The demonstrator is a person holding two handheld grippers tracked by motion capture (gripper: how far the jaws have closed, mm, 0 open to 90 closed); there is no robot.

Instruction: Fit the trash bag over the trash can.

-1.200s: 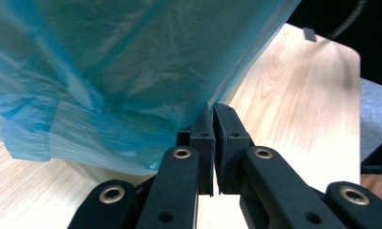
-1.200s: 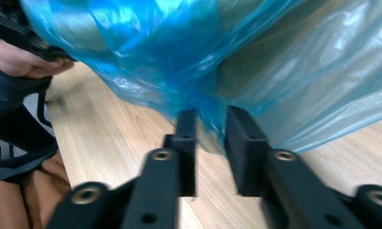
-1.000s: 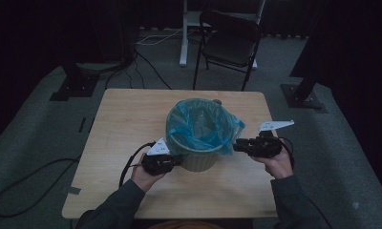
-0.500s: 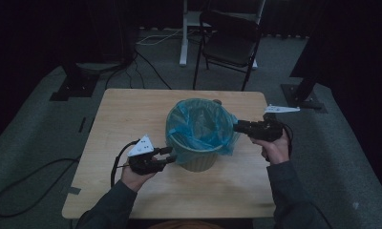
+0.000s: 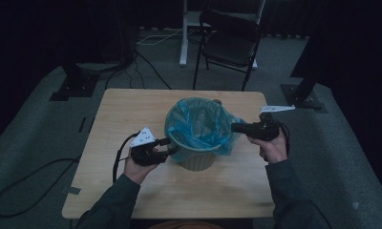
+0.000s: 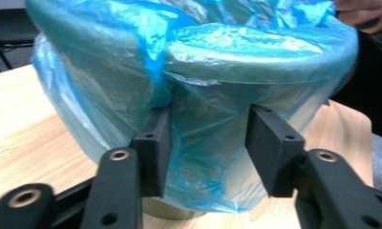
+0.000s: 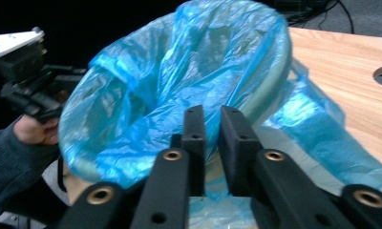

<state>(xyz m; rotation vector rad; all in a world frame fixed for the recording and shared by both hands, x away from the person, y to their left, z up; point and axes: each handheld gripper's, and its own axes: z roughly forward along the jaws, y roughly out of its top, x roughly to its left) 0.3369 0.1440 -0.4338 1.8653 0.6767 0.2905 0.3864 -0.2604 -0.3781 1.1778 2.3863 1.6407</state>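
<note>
Bag fitting: left lets go, right pinches the rim

Bin as the landmark: a small pale round plastic waste bin [image 5: 197,155] stands near the middle of the light wooden table [image 5: 132,109], lined with a thin translucent blue plastic bag [image 5: 198,125] whose edge is folded over its rim and hangs down the outside; the left gripper [image 5: 167,147], on the bin's near-left side, has just been opening, and its jaws now stand wide, framing the draped film without pressing it; half a second ago it sat slightly lower and further from the bin; the right gripper [image 7: 212,125], at the bin's right rim, has just been closing, and its jaws are now narrow with a fold of blue film between them, seemingly pinched; my reading is that the left side is judged settled and the right is taking hold to tug the skirt down there; the bin's far rim and its inside bottom are hidden by crumpled film; dim light blurs the right jaws from above.
</note>
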